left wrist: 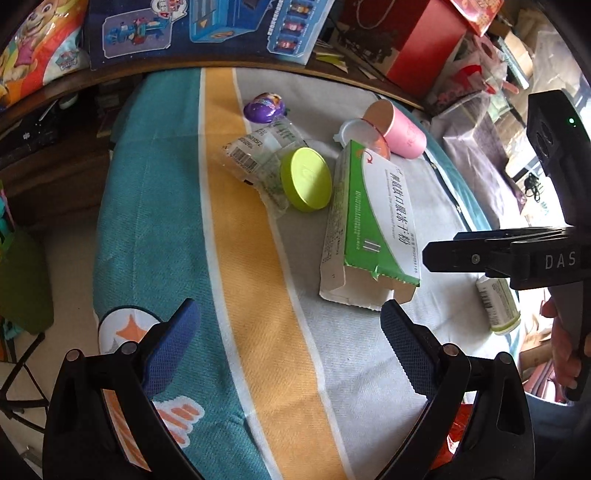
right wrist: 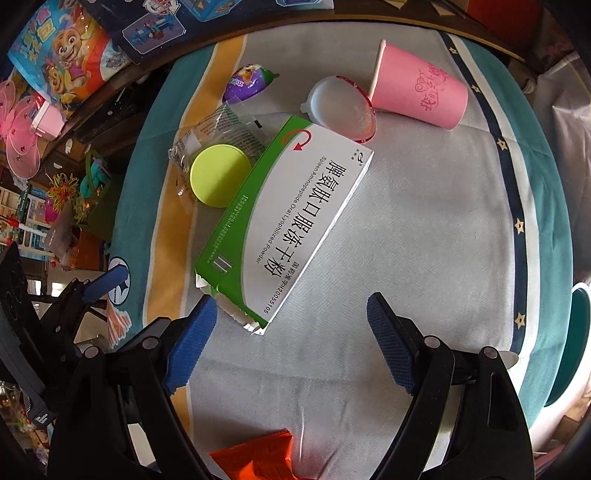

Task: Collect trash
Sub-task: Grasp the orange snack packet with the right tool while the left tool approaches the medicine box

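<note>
Trash lies on a striped cloth (left wrist: 258, 258). A torn green-and-white medicine box (left wrist: 373, 225) (right wrist: 288, 221) lies in the middle. Beside it are a lime-green lid (left wrist: 306, 178) (right wrist: 220, 174) on a clear wrapper (left wrist: 255, 151) (right wrist: 218, 129), a purple toy egg (left wrist: 264, 108) (right wrist: 246, 82), a tipped pink paper cup (left wrist: 399, 129) (right wrist: 421, 92) and a clear egg half (left wrist: 356, 133) (right wrist: 340, 107). My left gripper (left wrist: 288, 347) is open and empty, just short of the box. My right gripper (right wrist: 291, 343) is open and empty over the box's torn end; it also shows in the left wrist view (left wrist: 480, 254).
A small white bottle (left wrist: 498, 302) lies at the cloth's right edge. A red foil wrapper (right wrist: 258, 458) lies near the front edge. Toy boxes (left wrist: 199, 29) and a red box (left wrist: 424, 44) stand behind. A teal bin (right wrist: 569, 343) is at the right.
</note>
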`<state>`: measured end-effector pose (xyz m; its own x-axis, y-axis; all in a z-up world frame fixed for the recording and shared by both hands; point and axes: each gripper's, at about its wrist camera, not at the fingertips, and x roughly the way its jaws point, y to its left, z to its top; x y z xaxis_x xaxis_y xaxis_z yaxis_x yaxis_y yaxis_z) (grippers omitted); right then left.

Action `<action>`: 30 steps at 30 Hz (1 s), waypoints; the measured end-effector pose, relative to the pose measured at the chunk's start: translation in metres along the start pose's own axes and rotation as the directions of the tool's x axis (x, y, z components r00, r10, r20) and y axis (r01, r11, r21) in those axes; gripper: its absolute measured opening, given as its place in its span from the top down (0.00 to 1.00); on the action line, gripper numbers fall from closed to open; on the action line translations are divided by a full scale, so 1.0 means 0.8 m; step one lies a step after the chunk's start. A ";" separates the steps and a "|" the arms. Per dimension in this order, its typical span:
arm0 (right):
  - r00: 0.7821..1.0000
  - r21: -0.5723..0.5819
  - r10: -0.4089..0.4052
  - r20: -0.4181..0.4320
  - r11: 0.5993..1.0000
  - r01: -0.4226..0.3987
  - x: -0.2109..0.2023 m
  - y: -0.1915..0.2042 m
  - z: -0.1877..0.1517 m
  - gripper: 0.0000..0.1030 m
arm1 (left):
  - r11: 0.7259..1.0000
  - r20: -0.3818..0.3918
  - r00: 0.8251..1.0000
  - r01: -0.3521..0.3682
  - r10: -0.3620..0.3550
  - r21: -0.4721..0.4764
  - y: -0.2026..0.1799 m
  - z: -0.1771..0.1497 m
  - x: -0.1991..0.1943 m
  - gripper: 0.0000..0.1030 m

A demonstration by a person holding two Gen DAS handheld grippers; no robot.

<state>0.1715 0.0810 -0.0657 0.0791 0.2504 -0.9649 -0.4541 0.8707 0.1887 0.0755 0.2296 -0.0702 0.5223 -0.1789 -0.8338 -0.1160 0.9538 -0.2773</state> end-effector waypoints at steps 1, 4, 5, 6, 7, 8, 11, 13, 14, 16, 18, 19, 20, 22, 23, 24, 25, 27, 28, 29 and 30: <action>1.000 0.006 -0.004 -0.006 1.000 0.004 0.002 -0.004 -0.002 0.23 | 1.000 0.007 1.000 0.002 -0.002 0.019 -0.005 0.000 0.003 0.05; 1.000 0.039 -0.013 -0.022 0.999 0.014 0.006 -0.020 -0.007 0.23 | 0.996 0.021 1.000 -0.014 0.012 0.086 -0.022 0.002 0.014 0.05; 1.000 0.050 -0.015 -0.027 0.999 0.016 0.007 -0.025 -0.008 0.23 | 0.995 0.019 1.000 -0.012 0.010 0.103 -0.026 0.004 0.019 0.05; 0.999 0.059 -0.016 -0.030 0.998 0.018 0.008 -0.029 -0.010 0.23 | 0.993 0.020 1.000 -0.010 0.007 0.119 -0.030 0.006 0.025 0.05; 0.999 0.065 -0.016 -0.032 0.998 0.018 0.007 -0.033 -0.013 0.23 | 0.991 0.022 1.000 -0.010 0.007 0.133 -0.033 0.008 0.029 0.09; 0.999 0.067 -0.017 -0.034 0.998 0.019 0.007 -0.037 -0.015 0.23 | 0.989 0.022 1.000 -0.014 0.011 0.150 -0.036 0.010 0.034 0.15; 0.999 0.057 -0.021 -0.045 0.998 0.024 0.005 -0.043 -0.026 0.23 | 0.981 0.018 1.000 -0.016 0.013 0.194 -0.043 0.016 0.046 0.26; 0.998 0.050 -0.028 -0.053 0.998 0.031 0.005 -0.047 -0.035 0.23 | 0.974 0.033 0.999 -0.021 0.014 0.225 -0.049 0.017 0.049 0.32; 0.998 0.050 -0.029 -0.057 0.998 0.032 0.006 -0.049 -0.039 0.23 | 0.970 0.040 0.999 -0.023 0.014 0.243 -0.053 0.018 0.052 0.34; 0.998 0.054 -0.021 -0.064 0.998 0.025 0.008 -0.053 -0.044 0.23 | 0.960 0.060 0.998 -0.032 0.016 0.279 -0.062 0.017 0.056 0.37; 0.997 0.063 -0.018 -0.069 0.998 0.023 0.010 -0.057 -0.050 0.23 | 0.955 0.062 0.998 -0.016 -0.002 0.295 -0.068 0.014 0.061 0.62; 0.997 0.064 -0.017 -0.071 0.998 0.021 0.011 -0.058 -0.053 0.23 | 0.955 0.046 0.999 -0.005 -0.009 0.297 -0.071 0.013 0.065 0.81; 0.997 0.064 -0.017 -0.071 0.998 0.021 0.012 -0.057 -0.057 0.23 | 0.953 0.036 0.999 0.003 -0.015 0.302 -0.074 0.011 0.068 0.87; 0.997 0.057 -0.011 -0.071 0.998 0.015 0.010 -0.058 -0.064 0.23 | 0.951 0.038 0.999 0.005 -0.018 0.308 -0.079 0.005 0.066 0.90; 0.997 0.049 -0.006 -0.074 0.999 0.010 0.009 -0.057 -0.068 0.23 | 0.953 0.033 0.999 0.010 -0.021 0.302 -0.079 0.003 0.064 0.92; 0.997 0.037 -0.001 -0.076 0.999 0.004 0.008 -0.055 -0.073 0.23 | 0.955 0.030 0.999 0.011 -0.021 0.295 -0.079 0.000 0.062 0.92; 0.997 0.021 0.002 -0.078 1.000 -0.001 0.007 -0.052 -0.079 0.23 | 0.957 0.027 0.999 0.012 -0.021 0.288 -0.080 -0.003 0.059 0.93; 0.996 -0.022 0.019 -0.090 1.000 -0.021 0.004 -0.043 -0.092 0.23 | 0.959 0.026 1.000 0.008 -0.016 0.284 -0.081 -0.013 0.052 0.94; 0.995 -0.046 0.028 -0.097 0.998 -0.033 0.002 -0.038 -0.100 0.23 | 0.958 0.025 1.000 0.002 -0.010 0.286 -0.082 -0.018 0.049 0.94; 0.994 -0.070 0.034 -0.101 0.997 -0.041 0.000 -0.032 -0.108 0.23 | 0.957 0.025 1.000 -0.002 -0.006 0.291 -0.084 -0.023 0.045 0.94; 0.994 -0.095 0.037 -0.103 0.994 -0.046 -0.003 -0.026 -0.116 0.23 | 0.955 0.024 1.000 -0.005 -0.003 0.296 -0.085 -0.030 0.041 0.94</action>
<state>0.0985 0.0234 -0.0845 -0.0297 0.2371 -0.9710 -0.5395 0.8140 0.2152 0.0804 0.1532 -0.0898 0.5431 -0.1754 -0.8211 0.1367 0.9834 -0.1197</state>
